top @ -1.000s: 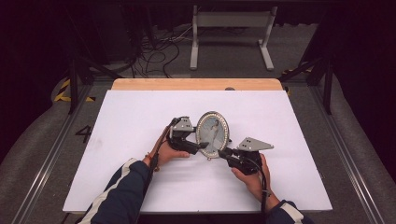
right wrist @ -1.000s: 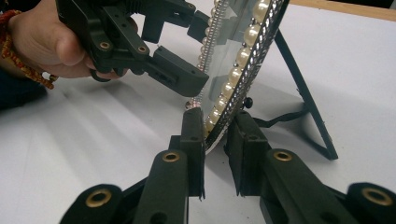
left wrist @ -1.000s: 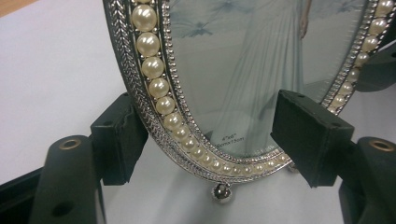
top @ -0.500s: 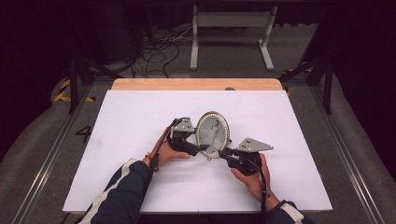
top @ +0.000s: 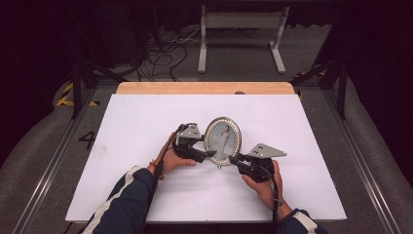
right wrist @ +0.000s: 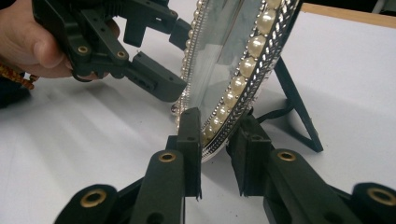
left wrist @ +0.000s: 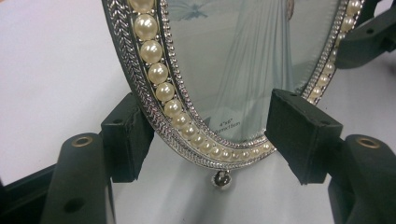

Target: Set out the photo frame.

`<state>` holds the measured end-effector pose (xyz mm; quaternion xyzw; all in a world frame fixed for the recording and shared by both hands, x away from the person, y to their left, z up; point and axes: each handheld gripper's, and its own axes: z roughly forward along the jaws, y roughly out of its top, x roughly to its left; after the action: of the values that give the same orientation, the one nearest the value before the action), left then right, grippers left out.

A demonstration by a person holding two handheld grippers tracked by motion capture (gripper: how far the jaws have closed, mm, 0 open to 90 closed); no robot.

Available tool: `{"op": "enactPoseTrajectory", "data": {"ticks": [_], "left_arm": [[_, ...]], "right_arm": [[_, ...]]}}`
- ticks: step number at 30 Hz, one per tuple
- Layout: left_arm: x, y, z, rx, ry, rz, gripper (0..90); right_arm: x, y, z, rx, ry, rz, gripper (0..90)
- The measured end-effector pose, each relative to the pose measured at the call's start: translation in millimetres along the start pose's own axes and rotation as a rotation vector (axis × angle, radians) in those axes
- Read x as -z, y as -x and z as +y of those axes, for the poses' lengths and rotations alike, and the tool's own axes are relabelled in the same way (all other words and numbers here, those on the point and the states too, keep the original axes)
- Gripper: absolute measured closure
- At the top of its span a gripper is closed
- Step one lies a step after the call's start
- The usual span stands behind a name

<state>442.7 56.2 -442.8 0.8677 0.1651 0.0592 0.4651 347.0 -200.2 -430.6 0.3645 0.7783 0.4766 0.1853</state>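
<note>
Left gripper (left wrist: pixel 215 140) fingers have narrowed, straddling the frame (left wrist: pixel 224 70) rim.

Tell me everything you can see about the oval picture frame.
The oval picture frame looks like silver metal, with a ring of pearl-like beads around glass over a picture of a figure in white. It stands upright near the middle of the white table, its black back strut unfolded. The right gripper pinches its lower rim; the left gripper straddles its bottom edge, apparently not pressing.
</note>
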Motion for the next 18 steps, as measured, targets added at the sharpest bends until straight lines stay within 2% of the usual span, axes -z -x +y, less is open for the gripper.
{"op": "enactPoseTrajectory", "data": {"ticks": [14,18], "left_arm": [[8.8,5.0,-3.6,-0.023,-0.016,-0.011,32.4],[12.3,7.4,-4.8,-0.041,-0.024,-0.012,32.4]], "right_arm": [[-0.1,2.0,0.5,-0.009,0.007,-0.019,74.1],[-0.4,2.2,0.4,-0.018,0.015,-0.024,73.5]]}}
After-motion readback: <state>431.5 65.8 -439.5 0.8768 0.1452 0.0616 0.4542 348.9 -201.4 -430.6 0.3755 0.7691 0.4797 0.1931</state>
